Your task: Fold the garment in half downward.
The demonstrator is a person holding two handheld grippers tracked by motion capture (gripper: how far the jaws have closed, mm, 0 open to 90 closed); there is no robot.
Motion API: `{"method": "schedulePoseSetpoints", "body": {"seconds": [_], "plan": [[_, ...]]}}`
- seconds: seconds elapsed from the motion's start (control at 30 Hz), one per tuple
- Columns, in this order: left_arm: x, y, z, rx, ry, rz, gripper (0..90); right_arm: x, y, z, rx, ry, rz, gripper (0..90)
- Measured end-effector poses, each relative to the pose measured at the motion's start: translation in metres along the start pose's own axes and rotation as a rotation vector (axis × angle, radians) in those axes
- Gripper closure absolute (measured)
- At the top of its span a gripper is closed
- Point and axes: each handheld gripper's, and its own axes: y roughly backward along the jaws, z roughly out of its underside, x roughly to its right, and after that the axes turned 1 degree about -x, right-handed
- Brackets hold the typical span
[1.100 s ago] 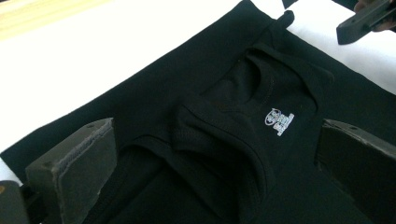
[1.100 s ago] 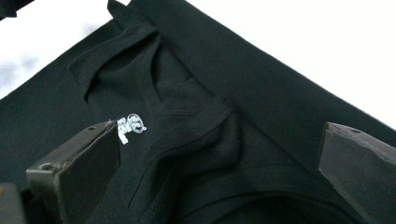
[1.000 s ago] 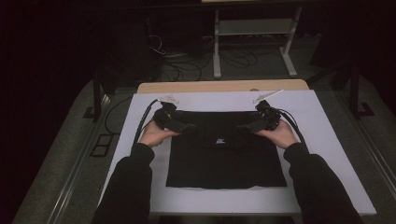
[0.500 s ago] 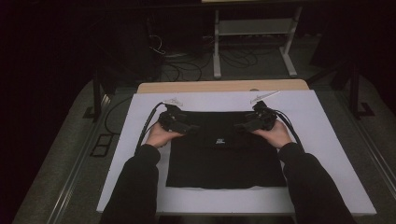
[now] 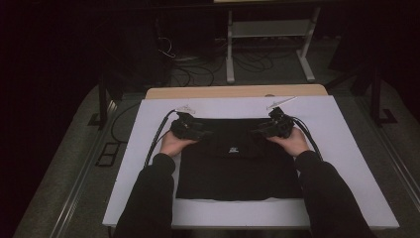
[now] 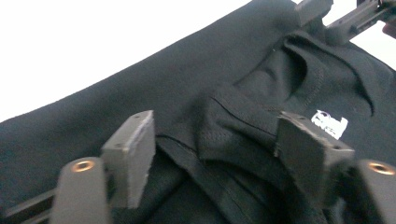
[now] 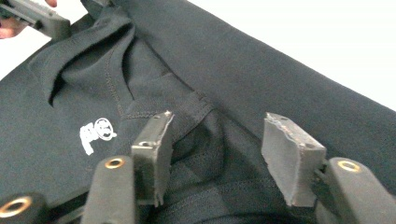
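High view: we see a black garment lying flat on the white tabletop, its far edge bunched into low folds and a small white logo just behind its middle. Our left tongs sit on the garment's far left corner and our right tongs on its far right corner, each pointing inward toward the logo. Both hands rest at the garment's side edges, and black sleeves run back past its near corners.

Left gripper view: a raised ridge of the garment stands between the two pads of the left tongs. The jaws have just been closing around this fold; a gap is visible beside the left pad, so the cloth is bracketed but not yet pinched. The logo lies beyond the right pad, and the other tongs show past it at the garment's far edge.

Right gripper view: the right tongs straddle a stitched hem fold of the garment. Their jaws have likewise just been closing, with clear space between the fold and the right pad. The logo lies left of the fold.

Beyond the garment, cables trail from the tongs across the tabletop.
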Motion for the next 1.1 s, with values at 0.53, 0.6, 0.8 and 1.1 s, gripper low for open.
{"method": "schedulePoseSetpoints", "body": {"seconds": [0.53,0.6,0.8,1.1], "plan": [[0.000,-0.009,0.000,0.027,0.010,-0.003,53.0,-0.005,-0.011,0.002,-0.038,0.017,-0.009,49.0],[0.001,-0.013,0.000,0.022,0.007,0.002,53.1,-0.005,-0.011,0.002,-0.040,0.012,-0.013,48.5],[0.003,-0.020,0.000,0.005,0.004,0.017,52.6,-0.003,-0.013,0.003,-0.036,-0.004,-0.015,39.9],[0.007,-0.025,0.002,-0.024,-0.009,0.030,57.5,-0.003,-0.017,0.003,-0.026,-0.012,-0.006,40.1]]}}
